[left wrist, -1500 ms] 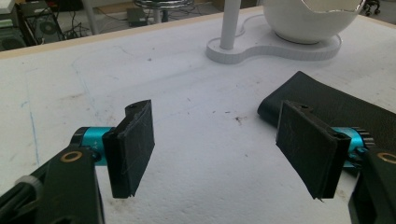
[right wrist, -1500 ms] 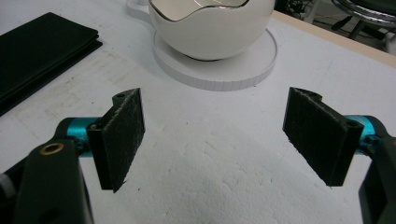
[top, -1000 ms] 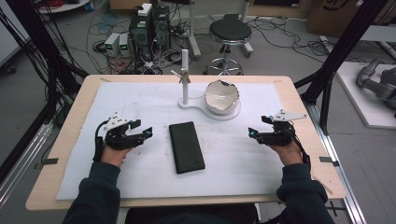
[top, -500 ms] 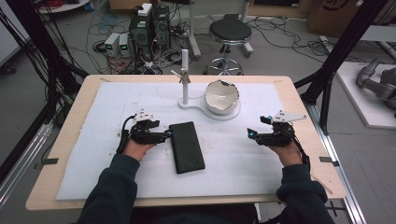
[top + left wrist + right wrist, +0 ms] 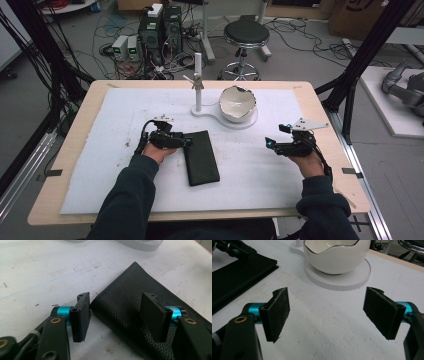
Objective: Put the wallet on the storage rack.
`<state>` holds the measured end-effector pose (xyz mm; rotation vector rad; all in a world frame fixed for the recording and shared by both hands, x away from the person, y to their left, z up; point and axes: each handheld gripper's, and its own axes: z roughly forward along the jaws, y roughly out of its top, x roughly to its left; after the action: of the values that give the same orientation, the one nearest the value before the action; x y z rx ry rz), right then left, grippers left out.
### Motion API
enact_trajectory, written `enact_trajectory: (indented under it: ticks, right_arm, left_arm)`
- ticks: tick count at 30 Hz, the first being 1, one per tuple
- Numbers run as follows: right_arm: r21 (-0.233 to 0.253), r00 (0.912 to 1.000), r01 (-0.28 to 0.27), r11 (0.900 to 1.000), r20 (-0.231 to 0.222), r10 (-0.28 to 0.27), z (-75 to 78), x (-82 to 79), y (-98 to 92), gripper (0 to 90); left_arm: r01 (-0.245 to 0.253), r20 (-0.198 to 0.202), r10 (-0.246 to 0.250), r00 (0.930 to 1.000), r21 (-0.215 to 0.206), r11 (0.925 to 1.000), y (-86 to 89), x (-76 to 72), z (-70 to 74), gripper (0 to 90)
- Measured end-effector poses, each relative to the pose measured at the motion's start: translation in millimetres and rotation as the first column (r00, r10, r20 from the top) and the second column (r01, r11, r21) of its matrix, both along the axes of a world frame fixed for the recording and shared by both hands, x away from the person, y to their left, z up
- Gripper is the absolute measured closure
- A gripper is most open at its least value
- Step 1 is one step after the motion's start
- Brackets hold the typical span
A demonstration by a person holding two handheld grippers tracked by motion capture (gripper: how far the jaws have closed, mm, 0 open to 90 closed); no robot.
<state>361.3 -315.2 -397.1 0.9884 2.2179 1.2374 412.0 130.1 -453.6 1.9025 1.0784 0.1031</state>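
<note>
A flat black leather-like case (image 5: 202, 157) lies on the white mat near the table's middle. My left gripper (image 5: 186, 142) is open at the case's far left corner. In the left gripper view its jaws straddle that corner of the case (image 5: 130, 302), one jaw over the mat and one above the case, gripper midpoint (image 5: 117, 315). My right gripper (image 5: 270, 145) stands open over bare mat at the right, nothing between its jaws (image 5: 327, 312). A white egg-shaped bowl (image 5: 238, 103) with a jagged rim sits on a white round base (image 5: 252, 121) behind.
A white post with a small cross piece (image 5: 197, 82) rises from the same base, left of the bowl. The bowl (image 5: 337, 255) is just ahead of my right gripper. The white mat (image 5: 250, 170) covers most of the wooden table (image 5: 65, 150). A stool and cables lie beyond the far edge.
My left gripper has moved right from the mat's left side to the far left corner of the black case. The right gripper has stayed about where it was.
</note>
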Motion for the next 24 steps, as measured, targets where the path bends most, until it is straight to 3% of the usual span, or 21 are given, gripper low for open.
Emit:
enact_trajectory:
  ticks: [3,4,5,6,7,9,12,14,15,17,18,21,24]
  right_arm:
    - [-0.003,1.0,-0.005,1.0,0.003,0.005,0.4,-0.2,0.0,24.2]
    - [-0.009,1.0,-0.004,1.0,0.006,0.004,0.4,0.0,0.8,24.3]
    - [-0.009,1.0,-0.004,1.0,0.006,0.004,0.4,0.0,0.8,24.3]
    - [-0.009,1.0,-0.007,1.0,0.003,0.007,0.1,0.2,1.2,24.4]
    - [-0.013,1.0,-0.005,1.0,0.001,0.005,-0.2,0.4,1.7,24.4]
    - [-0.014,1.0,-0.006,1.0,0.002,0.007,-0.1,0.2,1.5,24.3]
    - [0.006,1.0,0.006,1.0,-0.002,-0.006,0.7,0.0,-2.2,24.3]
    - [0.016,0.9999,0.009,1.0,-0.007,-0.009,0.7,0.6,-3.7,24.3]
    - [0.016,0.9999,0.009,1.0,-0.007,-0.009,0.7,0.6,-3.7,24.3]
    - [0.021,0.9999,-0.005,1.0,-0.009,0.005,0.7,0.5,-2.6,24.3]
    - [0.023,0.9999,-0.01,1.0,-0.006,0.01,0.8,0.4,-1.7,24.3]
    - [0.034,0.9995,-0.03,0.999,-0.005,0.03,1.0,0.2,1.9,24.2]
    - [0.071,0.9986,-0.049,0.996,-0.014,0.05,0.9,1.9,5.3,24.2]
  left_arm:
    - [-0.026,-0.009,0.026,0.9996,-0.017,0.9995,0.9,-0.3,-0.1,45.7]
    - [-0.043,-0.008,0.043,0.9991,-0.036,0.9984,2.3,-0.6,0.0,52.7]
    - [-0.043,-0.008,0.043,0.9991,-0.036,0.9984,2.3,-0.6,0.0,58.1]
    - [-0.048,-0.018,0.047,0.9987,-0.06,0.997,2.9,-0.3,-0.2,58.1]
    - [-0.037,-0.029,0.035,0.999,-0.095,0.9947,1.7,-0.6,-0.3,65.8]
    - [-0.025,-0.027,0.023,0.9994,-0.111,0.9935,0.7,-1.2,0.3,67.8]
    - [-0.012,0.006,0.013,0.9999,-0.166,0.9861,0.9,-4.4,7.2,74.6]
    - [0.002,0.041,0.007,0.9991,-0.223,0.9748,3.3,-7.5,16.4,76.2]
    - [0.002,0.041,0.007,0.9991,-0.223,0.9748,3.3,-7.5,16.4,76.7]
    - [0.017,0.08,0.005,0.9968,-0.269,0.963,1.7,-11.3,26.7,77.6]
    - [0.017,0.08,0.005,0.9968,-0.269,0.963,1.7,-11.3,26.7,77.8]
    - [0.042,0.13,-0.005,0.9915,-0.285,0.9577,-3.1,-15.5,38.5,78.2]
    - [0.075,0.168,-0.029,0.9854,-0.274,0.9589,-10.3,-17.8,51.8,78.3]
